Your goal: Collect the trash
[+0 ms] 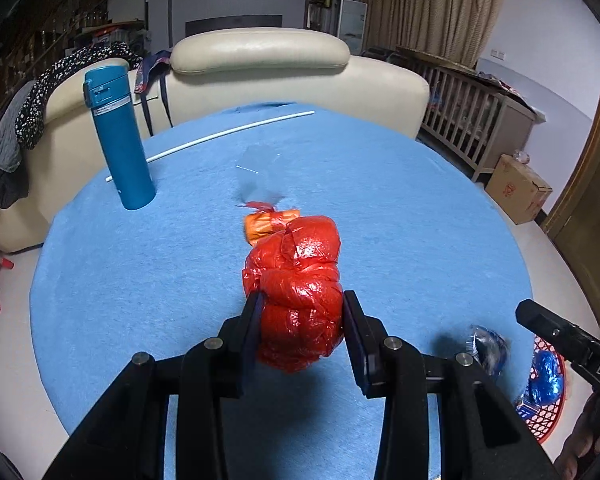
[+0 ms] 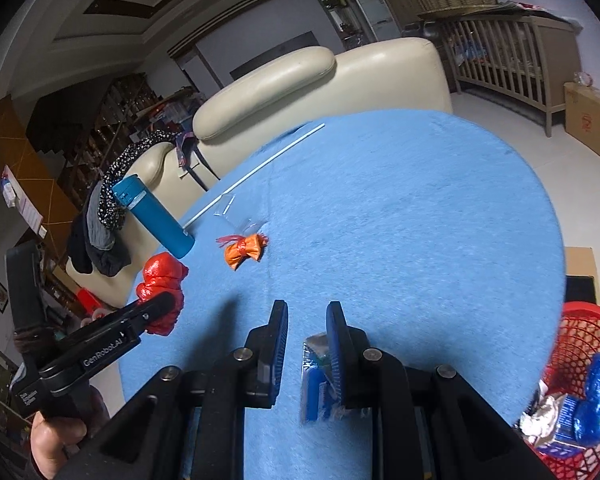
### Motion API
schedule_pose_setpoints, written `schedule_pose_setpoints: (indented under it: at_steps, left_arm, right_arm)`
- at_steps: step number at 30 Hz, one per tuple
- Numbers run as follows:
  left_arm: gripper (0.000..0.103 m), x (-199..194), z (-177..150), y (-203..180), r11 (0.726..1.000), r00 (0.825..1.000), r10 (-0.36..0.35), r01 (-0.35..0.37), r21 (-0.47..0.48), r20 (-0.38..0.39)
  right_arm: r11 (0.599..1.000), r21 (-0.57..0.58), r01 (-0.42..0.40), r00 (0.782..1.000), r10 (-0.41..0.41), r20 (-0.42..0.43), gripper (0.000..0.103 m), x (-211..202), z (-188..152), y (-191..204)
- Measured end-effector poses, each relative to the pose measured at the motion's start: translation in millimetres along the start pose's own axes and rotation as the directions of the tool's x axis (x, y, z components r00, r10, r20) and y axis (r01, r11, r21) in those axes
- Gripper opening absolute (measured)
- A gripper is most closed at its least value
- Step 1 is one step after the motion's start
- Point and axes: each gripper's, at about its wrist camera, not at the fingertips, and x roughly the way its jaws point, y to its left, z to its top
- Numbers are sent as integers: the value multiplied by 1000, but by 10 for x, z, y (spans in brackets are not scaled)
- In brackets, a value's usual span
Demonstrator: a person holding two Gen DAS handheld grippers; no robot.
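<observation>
My left gripper [image 1: 302, 304] is shut on a knotted red plastic bag [image 1: 300, 280], held just above the blue table; the bag also shows in the right wrist view [image 2: 160, 280]. A small orange wrapper [image 2: 246, 252] lies on the cloth beyond it. My right gripper [image 2: 306, 316] is open, with a blue-and-clear wrapper [image 2: 314, 380] hanging against its right finger; it looks loose and blurred. A red mesh basket [image 2: 580, 328] with blue and silver trash sits below the table's right edge.
A teal flask [image 1: 118, 140] stands at the table's far left. A white straw [image 1: 208, 142] and a clear wrapper [image 1: 260, 176] lie on the blue cloth [image 1: 380, 200]. A cream sofa [image 1: 260, 60] stands behind the table, and a cardboard box [image 1: 518, 190] on the floor.
</observation>
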Motion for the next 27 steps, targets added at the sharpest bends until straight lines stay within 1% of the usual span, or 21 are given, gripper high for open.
schedule_pose_setpoints:
  at_steps: [1,3,4,6,7,8,9,10,11,12,14,15,17,21,22,23,24,25,27]
  left_arm:
    - [41,6,-18,-16,1000,1000,-2,2,0,-3]
    - [41,19,-54,-37,1000,1000,-8,7,-3,-13]
    - [41,34,-80,-42,1000,1000,-16,16,-5,-20]
    - [41,51,-110,-48,1000,999,-22,21,-4,-27]
    - [41,70,-122,-49,1000,999,-25,25,-4,-30]
    - [41,80,-126,-50,999,999,-32,32,-5,-34]
    - [41,100,-133,-56,999,998,-42,42,-5,-41]
    - [41,111,-140,-67,999,998,-45,44,-2,-43]
    - [41,121,-152,-82,999,998,-46,46,4,-44]
    - [41,124,-166,-100,999,998,-49,50,8,-45]
    - [41,148,-197,-119,998,997,-53,54,13,-51]
    - [41,165,-213,-120,998,997,-57,57,12,-55]
    - [41,208,-245,-114,998,996,-62,63,5,-67]
    - [41,284,-297,-84,998,994,-61,62,4,-89]
    - [41,291,-307,-60,998,994,-56,57,3,-90]
    - [42,297,-314,-40,999,994,-54,54,-1,-91]
    - [42,301,-322,-12,999,995,-50,50,-8,-91]
    - [41,301,-332,19,999,995,-47,46,-15,-92]
    - [41,313,-341,92,999,995,-41,38,-33,-93]
  right_arm:
    - [1000,1,5,1000,-5,-3,21,4,-22,-29]
    - [1000,-3,10,999,-10,-53,22,132,-77,-115]
    - [1000,1,28,997,-28,-68,23,190,-107,-151]
    - [999,20,50,998,-49,-49,24,177,-154,-243]
    - [998,38,56,998,-55,-37,26,138,-164,-303]
    - [996,57,62,998,-62,-14,41,75,-168,-369]
    - [996,64,68,998,-68,5,78,25,-166,-414]
    - [994,79,73,996,-76,38,92,-57,-171,-482]
    - [994,84,69,996,-74,57,92,-104,-179,-513]
    - [995,76,65,996,-69,51,92,-128,-181,-534]
    - [996,10,90,996,-89,-19,92,-93,-222,-527]
    - [992,-35,123,991,-124,-52,92,-54,-280,-502]
    - [986,-86,141,985,-149,-89,92,23,-391,-458]
    - [986,-98,131,978,-145,-149,92,274,-520,-406]
    - [986,-103,132,976,-147,-159,92,346,-532,-378]
    - [979,-132,157,975,-175,-134,92,376,-529,-325]
    - [978,-141,154,975,-174,-138,92,422,-517,-304]
    - [978,-148,150,976,-171,-138,82,482,-482,-250]
    - [981,-144,132,978,-153,-145,73,551,-421,-189]
